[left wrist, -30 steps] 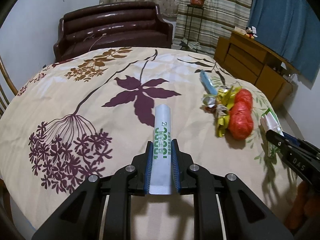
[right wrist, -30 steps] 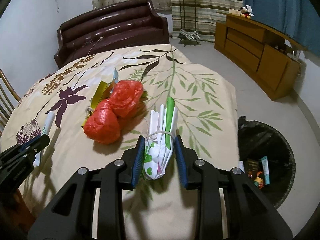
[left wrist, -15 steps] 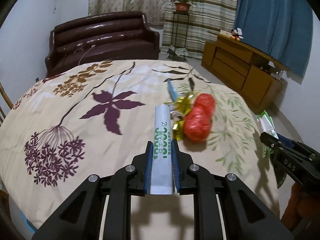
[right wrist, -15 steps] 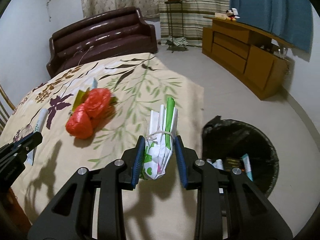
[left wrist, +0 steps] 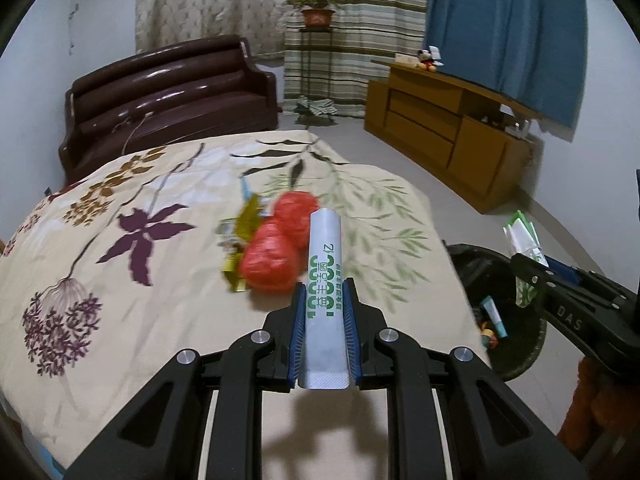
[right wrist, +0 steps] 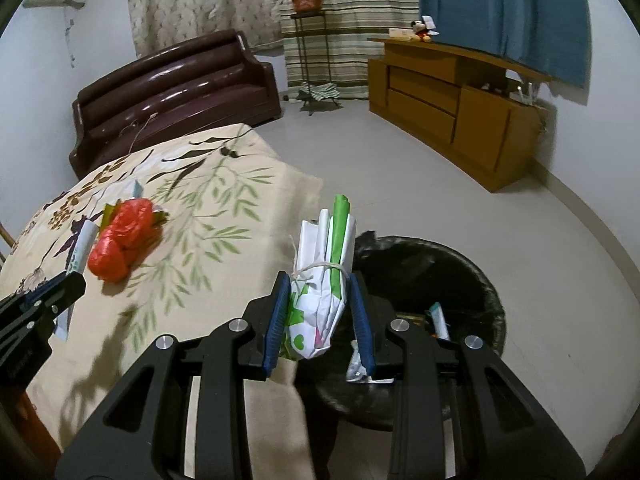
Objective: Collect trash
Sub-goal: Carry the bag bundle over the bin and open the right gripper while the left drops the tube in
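White tube [left wrist: 325, 280] in left gripper [left wrist: 322, 334]

two crumpled red plastic bags [left wrist: 280, 252], one white tube with green print [left wrist: 325, 280], one tied white-and-green paper bundle [right wrist: 326, 280], one black round trash bin [right wrist: 460, 276], two black grippers [left wrist: 325, 320] [right wrist: 320, 316].

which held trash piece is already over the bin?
The tied paper bundle in the right gripper: the bin lies behind it. The left's tube is over the table.

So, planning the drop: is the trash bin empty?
No. The black-lined trash bin already holds small tubes and packets, visible through its open top.
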The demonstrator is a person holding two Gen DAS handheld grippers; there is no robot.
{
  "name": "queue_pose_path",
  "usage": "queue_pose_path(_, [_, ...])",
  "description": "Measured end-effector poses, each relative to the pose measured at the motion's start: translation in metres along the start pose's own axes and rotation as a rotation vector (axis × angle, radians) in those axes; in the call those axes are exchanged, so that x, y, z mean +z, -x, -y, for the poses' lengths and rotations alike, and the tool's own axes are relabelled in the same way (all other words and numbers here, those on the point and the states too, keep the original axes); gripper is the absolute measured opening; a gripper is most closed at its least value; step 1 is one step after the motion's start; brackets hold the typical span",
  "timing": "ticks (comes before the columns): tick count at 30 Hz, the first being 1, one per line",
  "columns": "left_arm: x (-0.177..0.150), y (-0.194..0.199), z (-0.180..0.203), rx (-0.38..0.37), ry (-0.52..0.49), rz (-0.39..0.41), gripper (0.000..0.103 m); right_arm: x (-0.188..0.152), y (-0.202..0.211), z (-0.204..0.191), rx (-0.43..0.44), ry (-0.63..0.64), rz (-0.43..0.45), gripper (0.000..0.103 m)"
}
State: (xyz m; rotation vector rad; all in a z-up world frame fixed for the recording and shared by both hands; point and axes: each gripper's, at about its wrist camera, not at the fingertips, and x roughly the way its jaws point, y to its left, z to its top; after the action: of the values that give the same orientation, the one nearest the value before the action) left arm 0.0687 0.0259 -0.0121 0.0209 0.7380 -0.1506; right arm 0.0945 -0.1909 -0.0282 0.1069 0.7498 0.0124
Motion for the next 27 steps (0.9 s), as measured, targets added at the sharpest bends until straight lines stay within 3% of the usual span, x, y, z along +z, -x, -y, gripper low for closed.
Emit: queue_pose_path(27, [0.018,-0.036,0.108,-0.082,-0.129,-0.001,0.019,-0.002,-0.006,0.084,-0.074,-0.089,0.015,0.030])
